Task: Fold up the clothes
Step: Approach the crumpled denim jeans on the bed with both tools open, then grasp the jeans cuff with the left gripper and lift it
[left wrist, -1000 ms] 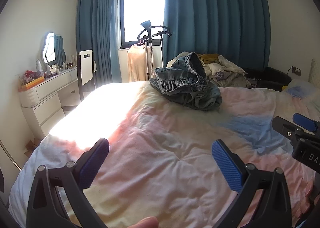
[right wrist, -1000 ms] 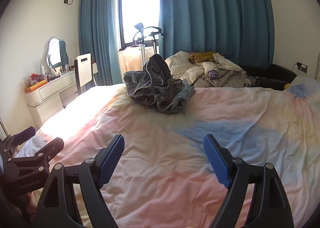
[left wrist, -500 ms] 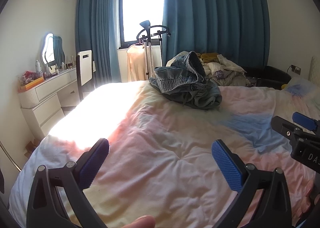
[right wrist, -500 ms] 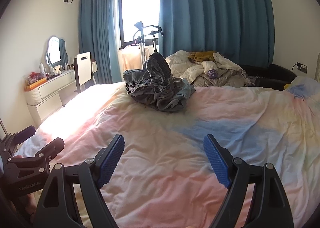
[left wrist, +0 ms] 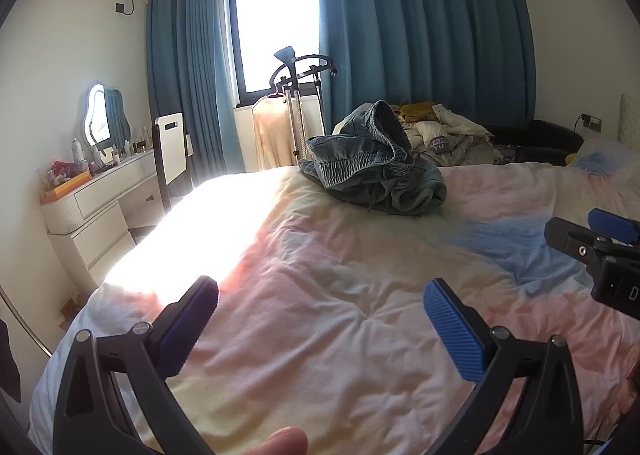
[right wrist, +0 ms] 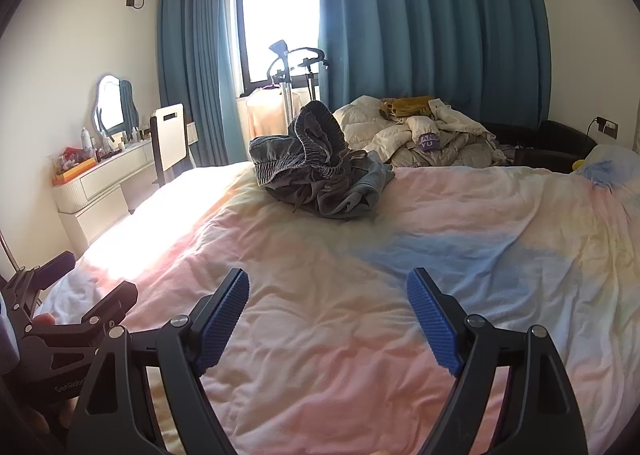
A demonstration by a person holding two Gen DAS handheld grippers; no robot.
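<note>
Left gripper (left wrist: 320, 319): jaws spread wide, nothing between the blue pads (left wrist: 454, 329); it hangs above the near part of the bed. A fingertip (left wrist: 280, 442) shows at the bottom edge of the left wrist view.

Right gripper (right wrist: 328, 319): jaws likewise wide apart, empty, over the near quilt. Each gripper appears at the edge of the other's view, side by side and apart.

Quilt (right wrist: 400, 295): pastel patches of pink, yellow and blue, lightly wrinkled; strong sunlight washes out its left side.

Jeans (right wrist: 320, 171): one crumpled heap of grey-blue denim, lying on the quilt toward the far side of the bed, well apart from both grippers. No clear long axis; the heap is about as wide as deep. The elastic waistband stands up in a loop at the top and opens toward the right; a drawstring trails down the near face. Legs are bunched underneath, their direction not readable.

Beyond the bed: a pile of pale bedding and clothes (right wrist: 432, 135), a garment steamer (left wrist: 298, 103) at the window, blue curtains (right wrist: 432, 15), a dresser (left wrist: 100, 199) with mirror at left.
</note>
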